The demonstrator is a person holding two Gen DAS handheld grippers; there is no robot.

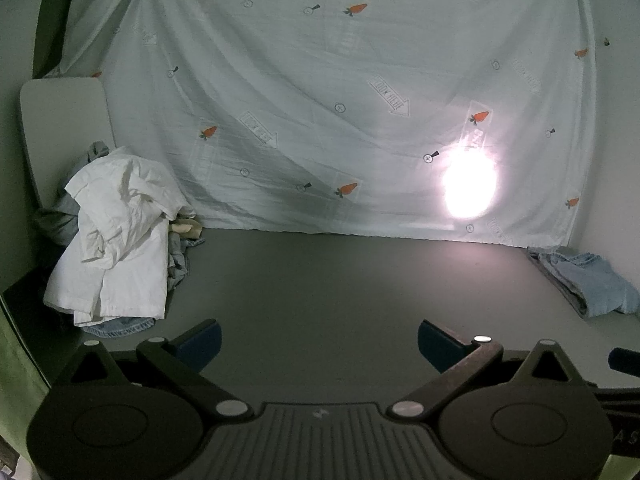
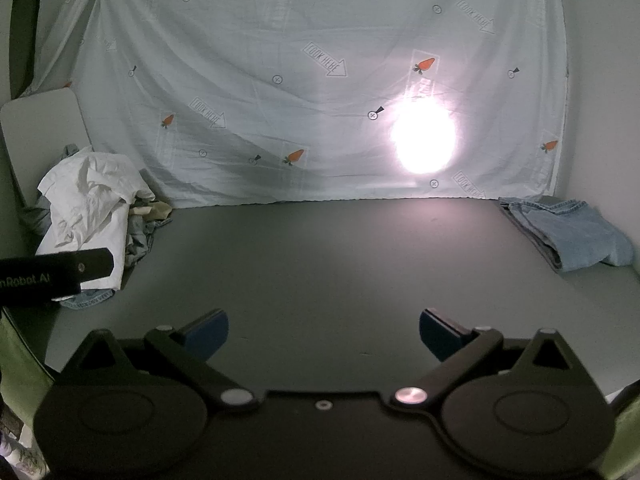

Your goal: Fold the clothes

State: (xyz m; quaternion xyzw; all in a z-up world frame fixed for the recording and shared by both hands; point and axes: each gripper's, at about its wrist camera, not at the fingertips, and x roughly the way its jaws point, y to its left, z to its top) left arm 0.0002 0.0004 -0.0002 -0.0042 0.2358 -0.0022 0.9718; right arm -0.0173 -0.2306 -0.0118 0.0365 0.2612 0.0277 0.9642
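Carrot-print sheet (image 1: 320,100) backs one grey table (image 2: 320,264). Two grippers, left (image 1: 319,342) and right (image 2: 324,332), both spread apart, holding nothing. One clothes pile (image 1: 120,240) lies far left; one folded jeans (image 2: 572,232) far right.

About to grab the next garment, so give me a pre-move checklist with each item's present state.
1. Left gripper open and holding nothing: ok.
2. Right gripper open and holding nothing: ok.
3. Folding space on the table between the two clothes groups is bare: ok.
4. White shirt lies on top of the unfolded pile, uncovered and reachable: ok.
5. Folded jeans parked at the far right, out of the working area: ok.
6. Whether the white shirt is tangled with the garments beneath it: cannot tell.
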